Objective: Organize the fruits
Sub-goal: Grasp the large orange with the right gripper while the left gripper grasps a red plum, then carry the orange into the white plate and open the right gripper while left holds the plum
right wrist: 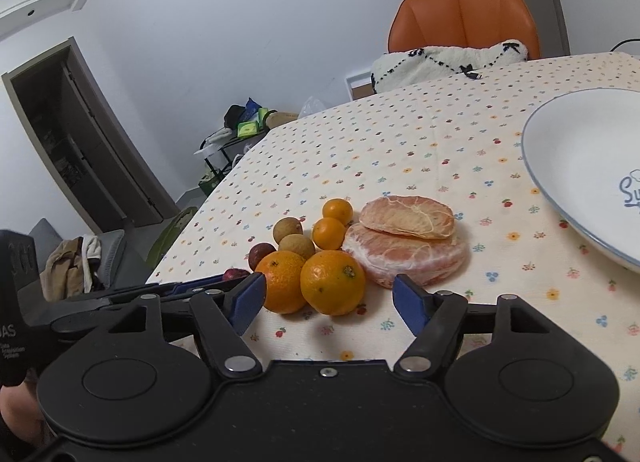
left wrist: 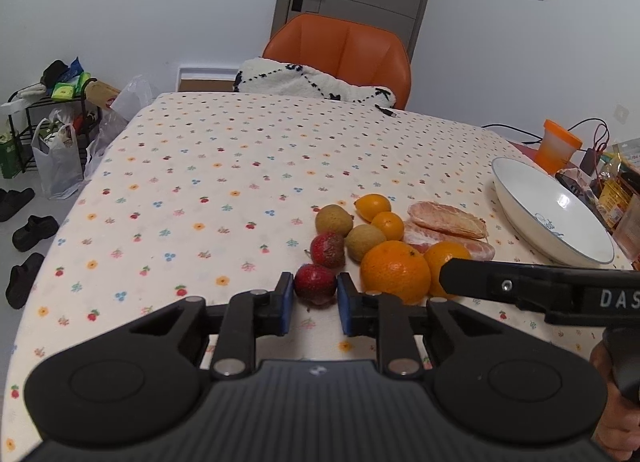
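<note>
A pile of fruit lies on the dotted tablecloth (left wrist: 224, 166). My left gripper (left wrist: 316, 304) has its blue pads against both sides of a dark red fruit (left wrist: 315, 285) that rests on the cloth. Behind it lie a second red fruit (left wrist: 328, 249), two brown longans (left wrist: 365, 242), two small oranges (left wrist: 387, 225), two big oranges (left wrist: 395, 271) and peeled pomelo pieces (left wrist: 448, 220). My right gripper (right wrist: 330, 302) is open, its pads on either side of a big orange (right wrist: 333, 282) and not touching it. A white plate (right wrist: 576, 150) stands empty at the right.
An orange chair (left wrist: 340, 50) with a white cushion (left wrist: 312, 82) stands at the far edge. An orange cup (left wrist: 558, 146), cables and snack packets crowd the right side beyond the plate. On the floor to the left are a rack with bags (left wrist: 56, 134) and shoes.
</note>
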`<state>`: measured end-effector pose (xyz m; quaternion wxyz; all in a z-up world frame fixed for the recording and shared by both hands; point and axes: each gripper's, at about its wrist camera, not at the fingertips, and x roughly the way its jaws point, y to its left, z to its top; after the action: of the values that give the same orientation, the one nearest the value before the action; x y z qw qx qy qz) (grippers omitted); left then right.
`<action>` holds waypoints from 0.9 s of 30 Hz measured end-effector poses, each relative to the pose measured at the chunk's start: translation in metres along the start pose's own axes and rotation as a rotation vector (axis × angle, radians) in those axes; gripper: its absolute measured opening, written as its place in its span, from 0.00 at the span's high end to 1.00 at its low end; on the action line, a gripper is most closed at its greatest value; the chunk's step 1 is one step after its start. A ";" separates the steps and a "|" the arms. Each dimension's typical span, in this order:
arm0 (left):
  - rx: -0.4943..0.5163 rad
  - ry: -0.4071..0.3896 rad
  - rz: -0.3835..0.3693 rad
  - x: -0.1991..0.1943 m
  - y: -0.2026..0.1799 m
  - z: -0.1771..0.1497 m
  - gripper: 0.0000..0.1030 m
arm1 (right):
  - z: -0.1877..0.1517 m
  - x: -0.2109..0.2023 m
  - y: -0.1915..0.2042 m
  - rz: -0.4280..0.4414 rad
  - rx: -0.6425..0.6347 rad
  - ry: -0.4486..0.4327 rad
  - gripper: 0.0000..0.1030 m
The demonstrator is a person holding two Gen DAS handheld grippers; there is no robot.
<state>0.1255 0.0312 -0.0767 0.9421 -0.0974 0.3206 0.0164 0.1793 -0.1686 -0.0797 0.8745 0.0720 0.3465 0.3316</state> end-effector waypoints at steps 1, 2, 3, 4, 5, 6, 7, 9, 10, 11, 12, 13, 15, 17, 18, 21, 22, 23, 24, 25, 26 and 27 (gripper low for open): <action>-0.003 -0.001 0.002 -0.001 0.001 0.000 0.79 | 0.001 0.002 0.000 0.005 -0.001 0.003 0.34; -0.007 -0.003 0.004 -0.003 0.003 0.000 0.79 | 0.000 0.004 0.001 0.005 -0.002 0.003 0.34; -0.010 -0.004 0.007 -0.005 0.004 -0.001 0.79 | 0.000 0.005 0.002 0.004 -0.005 0.002 0.35; -0.012 -0.005 0.010 -0.006 0.005 -0.001 0.79 | 0.000 0.006 0.002 0.003 -0.008 0.003 0.37; -0.013 -0.005 0.014 -0.008 0.006 -0.001 0.79 | -0.001 0.008 0.002 0.004 -0.007 0.006 0.40; -0.014 -0.006 0.016 -0.009 0.007 -0.001 0.79 | -0.002 0.010 0.001 0.007 -0.006 0.009 0.41; -0.016 -0.007 0.017 -0.011 0.008 -0.001 0.79 | -0.004 0.010 0.000 0.017 -0.003 -0.001 0.47; -0.021 -0.007 0.019 -0.013 0.008 -0.002 0.79 | -0.004 0.010 -0.003 0.032 0.013 0.000 0.52; -0.022 -0.009 0.019 -0.015 0.008 -0.002 0.79 | -0.004 0.008 -0.002 0.021 0.010 -0.001 0.63; -0.023 -0.011 0.019 -0.016 0.008 -0.002 0.79 | -0.003 0.007 -0.003 0.004 0.002 0.001 0.67; -0.022 -0.014 0.018 -0.017 0.007 -0.002 0.79 | -0.004 0.006 -0.005 0.001 0.007 0.005 0.67; -0.021 -0.016 0.017 -0.019 0.005 -0.003 0.79 | -0.005 0.004 -0.006 0.001 0.015 0.003 0.67; -0.017 -0.022 0.013 -0.021 0.003 -0.002 0.79 | -0.006 -0.002 -0.008 0.003 0.017 -0.009 0.67; -0.013 -0.027 0.012 -0.022 0.000 -0.002 0.79 | -0.007 -0.008 -0.008 0.003 0.015 -0.019 0.67; -0.013 -0.028 0.011 -0.022 -0.001 -0.001 0.79 | -0.007 -0.010 -0.008 0.002 0.016 -0.022 0.67; -0.011 -0.039 0.007 -0.025 -0.005 0.000 0.79 | -0.007 -0.017 -0.010 0.000 0.011 -0.035 0.67; -0.008 -0.044 0.005 -0.026 -0.006 0.001 0.79 | -0.006 -0.019 -0.010 0.000 0.012 -0.041 0.67; -0.006 -0.048 0.003 -0.027 -0.007 0.002 0.79 | -0.006 -0.020 -0.011 -0.004 0.013 -0.046 0.67; -0.006 -0.050 0.002 -0.027 -0.008 0.002 0.79 | -0.005 -0.022 -0.012 -0.008 0.014 -0.051 0.67; -0.005 -0.052 0.000 -0.027 -0.009 0.003 0.79 | -0.005 -0.025 -0.013 -0.013 0.015 -0.056 0.67; -0.003 -0.054 -0.002 -0.027 -0.011 0.003 0.79 | -0.005 -0.027 -0.013 -0.017 0.015 -0.062 0.67; -0.002 -0.055 -0.005 -0.028 -0.012 0.004 0.79 | -0.005 -0.030 -0.014 -0.019 0.015 -0.068 0.67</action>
<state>0.1068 0.0213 -0.0551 0.9505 -0.0986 0.2941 0.0173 0.1674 -0.1986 -0.0714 0.8883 0.0867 0.3196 0.3181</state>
